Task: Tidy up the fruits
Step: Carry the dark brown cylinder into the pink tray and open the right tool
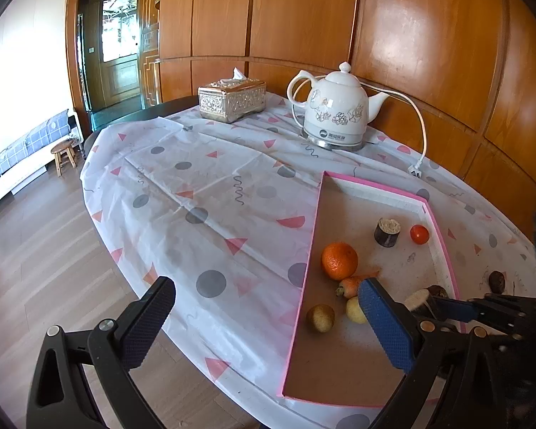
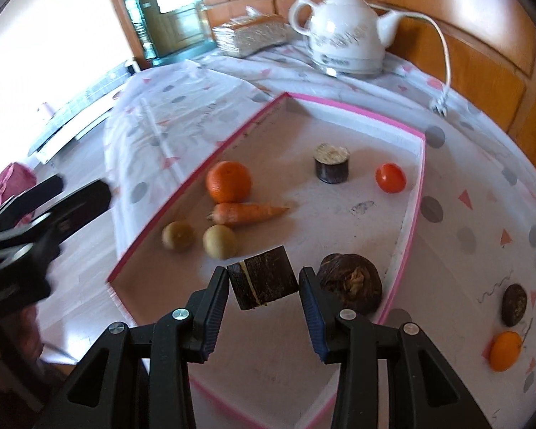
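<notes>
My right claw (image 2: 263, 291) has the dark sugarcane chunk (image 2: 264, 278) between its fingertips, chunk tilted, over the near part of the pink-rimmed tray (image 2: 353, 109); left pad seems to touch it, a sliver of gap shows at the right pad, so can't tell if it's truly clamped. My left claw (image 1: 264, 318) is spread wide and carries nothing, its left finger over the table edge, its right finger over the tray's near end, just in front of the carrot (image 1: 353, 282) and the pale kiwi (image 1: 353, 310).

Tray contents: orange (image 2: 228, 181), carrot touching it, two kiwis (image 2: 178, 236) side by side, an upright sugarcane piece (image 2: 332, 163), a tomato (image 2: 390, 177), and a dark water chestnut (image 2: 350, 282) just right of the held chunk.

Only the right wrist view shows the small orange fruit (image 2: 505, 352) lying on the tablecloth (image 2: 464, 268) outside the tray, near a second water chestnut (image 2: 514, 304). Left wrist view shows the sharp kettle (image 1: 334, 111), tissue box (image 1: 232, 99) and a stool (image 1: 63, 155) on the floor; in the right view the kettle is blurred
</notes>
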The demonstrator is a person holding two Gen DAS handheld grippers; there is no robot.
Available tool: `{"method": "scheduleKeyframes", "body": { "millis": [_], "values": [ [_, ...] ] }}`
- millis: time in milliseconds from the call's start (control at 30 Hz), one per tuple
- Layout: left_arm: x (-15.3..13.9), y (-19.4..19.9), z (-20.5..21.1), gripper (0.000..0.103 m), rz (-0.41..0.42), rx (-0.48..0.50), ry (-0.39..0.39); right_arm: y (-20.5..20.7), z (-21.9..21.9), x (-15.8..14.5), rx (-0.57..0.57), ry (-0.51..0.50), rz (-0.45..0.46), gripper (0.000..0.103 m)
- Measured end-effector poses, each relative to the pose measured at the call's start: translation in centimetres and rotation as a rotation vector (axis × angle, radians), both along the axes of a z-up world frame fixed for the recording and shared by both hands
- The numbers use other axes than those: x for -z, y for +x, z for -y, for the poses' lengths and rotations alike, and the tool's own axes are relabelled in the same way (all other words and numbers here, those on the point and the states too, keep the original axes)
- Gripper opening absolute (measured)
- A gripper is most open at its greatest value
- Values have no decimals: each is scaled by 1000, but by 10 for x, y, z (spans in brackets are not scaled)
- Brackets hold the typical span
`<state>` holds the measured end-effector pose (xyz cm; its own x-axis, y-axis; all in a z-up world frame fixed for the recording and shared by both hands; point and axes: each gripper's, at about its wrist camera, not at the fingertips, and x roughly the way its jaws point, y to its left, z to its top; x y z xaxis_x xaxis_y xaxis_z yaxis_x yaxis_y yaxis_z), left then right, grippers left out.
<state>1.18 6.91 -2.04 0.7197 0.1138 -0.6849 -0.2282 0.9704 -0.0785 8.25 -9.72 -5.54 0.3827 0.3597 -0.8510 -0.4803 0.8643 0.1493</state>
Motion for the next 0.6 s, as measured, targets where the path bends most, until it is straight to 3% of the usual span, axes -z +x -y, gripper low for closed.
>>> {"method": "scheduleKeyframes", "body": {
  "millis": [167, 267, 600],
  "values": [
    [2, 1, -2, 103, -6, -3, -6, 5, 5, 10, 43, 36, -31, 42],
    [3, 0, -1, 103, -7, -1, -7, 3, 9, 7, 55, 55, -32, 48],
    [-2, -2, 5, 103, 2, 16, 1, -16, 18, -20, 69, 49, 57, 51]
  ]
}}
